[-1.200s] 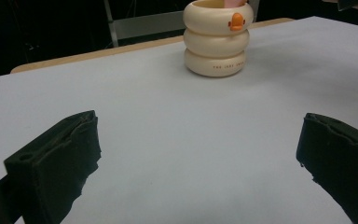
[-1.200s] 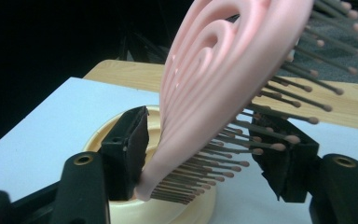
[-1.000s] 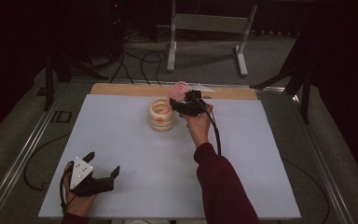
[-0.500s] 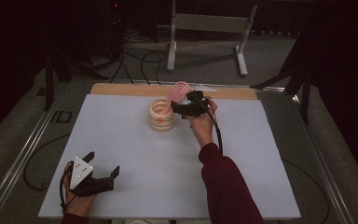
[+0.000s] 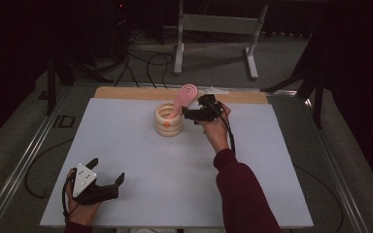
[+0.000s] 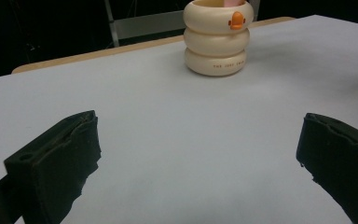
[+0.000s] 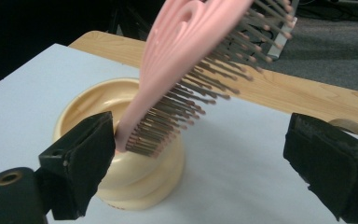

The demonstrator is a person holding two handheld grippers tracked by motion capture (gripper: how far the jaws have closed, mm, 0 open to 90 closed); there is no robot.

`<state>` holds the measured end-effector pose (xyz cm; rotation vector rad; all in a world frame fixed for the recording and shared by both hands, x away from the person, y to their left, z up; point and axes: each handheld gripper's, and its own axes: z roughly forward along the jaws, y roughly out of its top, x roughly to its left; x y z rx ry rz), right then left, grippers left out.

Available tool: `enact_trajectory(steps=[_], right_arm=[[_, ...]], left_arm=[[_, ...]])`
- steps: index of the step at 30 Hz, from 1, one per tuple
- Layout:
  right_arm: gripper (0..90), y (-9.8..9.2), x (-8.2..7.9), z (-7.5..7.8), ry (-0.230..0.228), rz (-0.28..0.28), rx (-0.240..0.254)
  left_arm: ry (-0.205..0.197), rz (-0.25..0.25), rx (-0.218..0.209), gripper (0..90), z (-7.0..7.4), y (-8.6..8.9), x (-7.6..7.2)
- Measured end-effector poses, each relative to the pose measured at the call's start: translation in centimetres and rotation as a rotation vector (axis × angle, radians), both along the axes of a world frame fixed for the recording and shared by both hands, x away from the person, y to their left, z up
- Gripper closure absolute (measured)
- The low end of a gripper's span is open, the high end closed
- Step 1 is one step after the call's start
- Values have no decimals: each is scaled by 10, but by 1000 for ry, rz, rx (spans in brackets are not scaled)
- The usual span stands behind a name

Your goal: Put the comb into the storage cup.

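Observation:
A cream ringed cup (image 5: 169,121) (image 6: 218,39) (image 7: 140,172) stands at the back middle of the white table. A pink hairbrush (image 5: 184,96) (image 7: 186,70) leans in it, head up and bristles to the right. My right gripper (image 5: 190,114) (image 7: 200,135) is level just right of the cup. Its jaws have just been opening and now stand wide on either side of the brush without pressing it. My left gripper (image 5: 108,171) (image 6: 198,140) rests open at the near left corner, with nothing between its jaws.
The white table sheet (image 5: 175,184) ends at a wooden strip (image 5: 126,92) along the back. Metal rails (image 5: 24,160) run down both sides. A metal stand (image 5: 213,29) and cables (image 5: 145,60) sit on the floor behind.
The right gripper has eased slightly toward the near side, and the brush stays leaning in the cup. The left gripper has not moved.

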<state>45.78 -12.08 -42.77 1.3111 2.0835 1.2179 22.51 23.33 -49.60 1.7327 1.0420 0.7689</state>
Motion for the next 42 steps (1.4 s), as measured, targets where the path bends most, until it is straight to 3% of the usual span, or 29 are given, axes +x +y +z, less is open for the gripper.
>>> enact_trajectory(steps=[15, 21, 37, 42], right_arm=[[91, -20, -6, 3, -19, -17, -38], [91, -27, -10, 4, -36, -11, -81], [91, -56, -34, 1, -41, -24, -92], [92, -64, -43, -4, -35, 5, -90]], left_arm=[[2, 0, 0, 3, -1, -1, 0], [4, -3, 4, 3, -1, -2, 0], [6, -2, 5, 3, -2, -3, 0], [12, 2, 0, 3, -1, -1, 1]])
